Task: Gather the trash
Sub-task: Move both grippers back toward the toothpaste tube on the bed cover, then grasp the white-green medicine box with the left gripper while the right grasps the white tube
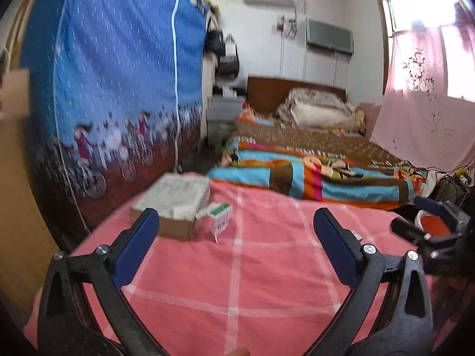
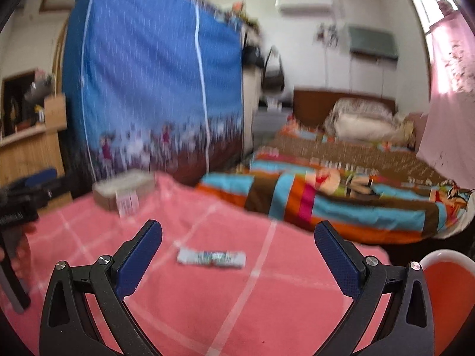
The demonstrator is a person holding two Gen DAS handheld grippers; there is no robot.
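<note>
Ahead, a pink checked blanket [image 1: 237, 267] covers the bed, with a striped quilt [image 1: 311, 181] at twelve o'clock. A cardboard box [image 1: 175, 204] sits at ten o'clock, a green-and-white carton [image 1: 220, 218] touching it. A flat wrapper [image 2: 211, 257] lies between the right gripper's [image 2: 237, 246] spread fingers, an orange bin [image 2: 448, 290] at three o'clock. The left gripper [image 1: 236, 231] hovers, jaws wide apart, holding nothing.
</note>
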